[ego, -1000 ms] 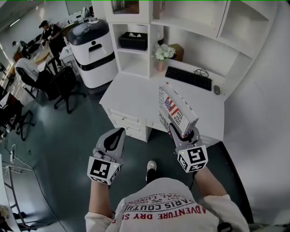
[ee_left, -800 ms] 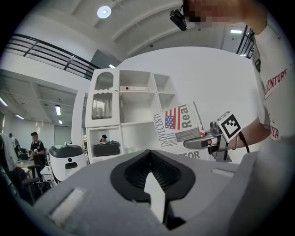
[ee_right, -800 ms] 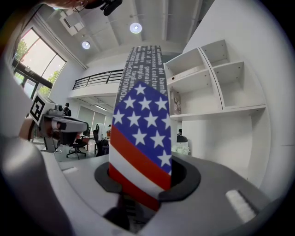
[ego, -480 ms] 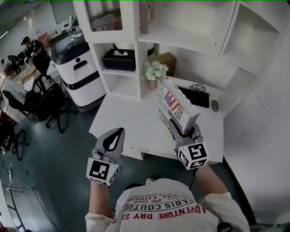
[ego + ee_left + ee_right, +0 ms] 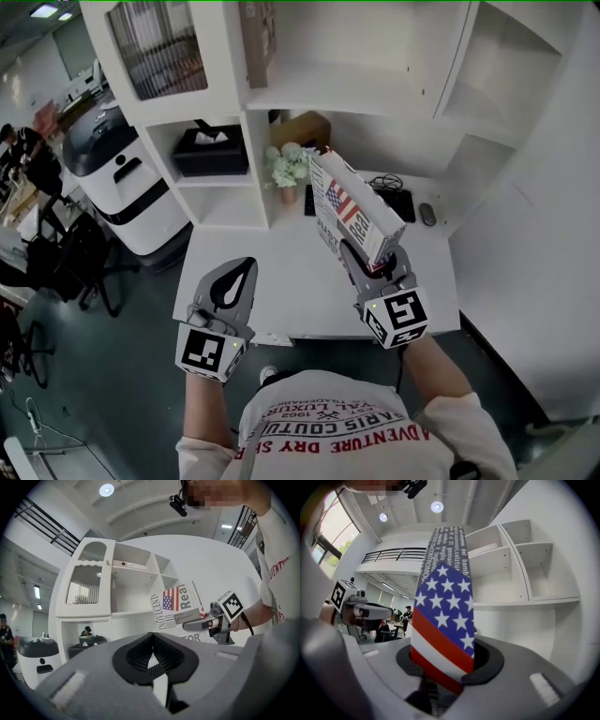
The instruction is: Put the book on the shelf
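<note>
The right gripper (image 5: 370, 267) jaws clamp the lower end of the book (image 5: 352, 211), which stands tilted above the counter (image 5: 272, 291). The left gripper (image 5: 239, 277) jaws are closed on nothing. Within the last second both grippers have advanced from over the floor to the counter. The open shelf (image 5: 328, 94) now lies ahead, so insertion is likely the next step.

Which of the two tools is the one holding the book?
The right tool: its jaws are clamped on the lower end of the flag-printed book. The left tool is shut with nothing in it.
</note>
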`<state>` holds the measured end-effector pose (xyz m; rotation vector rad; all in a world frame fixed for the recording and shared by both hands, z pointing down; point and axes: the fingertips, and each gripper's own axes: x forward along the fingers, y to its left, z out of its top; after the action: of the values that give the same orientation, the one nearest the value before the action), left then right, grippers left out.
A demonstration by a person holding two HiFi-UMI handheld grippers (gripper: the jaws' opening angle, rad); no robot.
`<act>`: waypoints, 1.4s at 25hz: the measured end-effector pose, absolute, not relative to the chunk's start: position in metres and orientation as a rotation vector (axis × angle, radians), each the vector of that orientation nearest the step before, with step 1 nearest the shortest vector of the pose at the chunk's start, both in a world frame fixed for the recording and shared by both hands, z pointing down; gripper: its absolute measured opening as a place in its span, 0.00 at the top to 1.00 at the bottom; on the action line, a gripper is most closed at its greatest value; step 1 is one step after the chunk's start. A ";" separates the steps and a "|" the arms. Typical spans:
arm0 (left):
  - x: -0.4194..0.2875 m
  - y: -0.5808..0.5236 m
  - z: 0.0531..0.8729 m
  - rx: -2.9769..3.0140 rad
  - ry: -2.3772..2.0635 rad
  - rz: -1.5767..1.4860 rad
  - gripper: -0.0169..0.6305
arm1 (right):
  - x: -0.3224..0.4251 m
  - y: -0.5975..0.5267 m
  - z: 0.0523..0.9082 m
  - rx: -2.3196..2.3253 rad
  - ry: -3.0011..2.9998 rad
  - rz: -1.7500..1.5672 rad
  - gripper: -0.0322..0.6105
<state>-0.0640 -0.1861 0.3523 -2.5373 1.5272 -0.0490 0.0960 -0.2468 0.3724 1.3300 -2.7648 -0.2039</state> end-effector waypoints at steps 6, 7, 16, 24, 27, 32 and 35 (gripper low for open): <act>-0.084 -0.221 0.331 -2.580 1.384 -0.025 0.97 | 0.071 -0.275 0.339 1.464 -2.743 -0.202 0.70; -0.089 -0.225 0.327 -2.584 1.363 -0.016 0.97 | 0.066 -0.279 0.331 1.486 -2.731 -0.223 0.70; -0.141 -0.236 0.310 -2.619 1.218 0.041 0.97 | 0.024 -0.299 0.235 1.682 -2.641 -0.511 0.70; -0.176 -0.240 0.304 -2.624 1.146 0.052 0.97 | -0.004 -0.323 0.166 1.790 -2.494 -0.753 0.70; -0.183 -0.242 0.302 -2.619 1.152 0.061 0.97 | -0.008 -0.339 0.153 1.819 -2.471 -0.756 0.70; -0.181 -0.250 0.299 -2.596 1.141 0.053 0.97 | 0.001 -0.385 0.139 1.883 -2.381 -0.703 0.70; -0.176 -0.258 0.295 -2.574 1.147 0.052 0.97 | 0.007 -0.415 0.130 1.892 -2.355 -0.678 0.70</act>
<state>-0.1761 -0.2583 0.2946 -2.5744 1.1468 0.0519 0.0071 -0.4155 0.1304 1.8917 -2.3555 -0.6777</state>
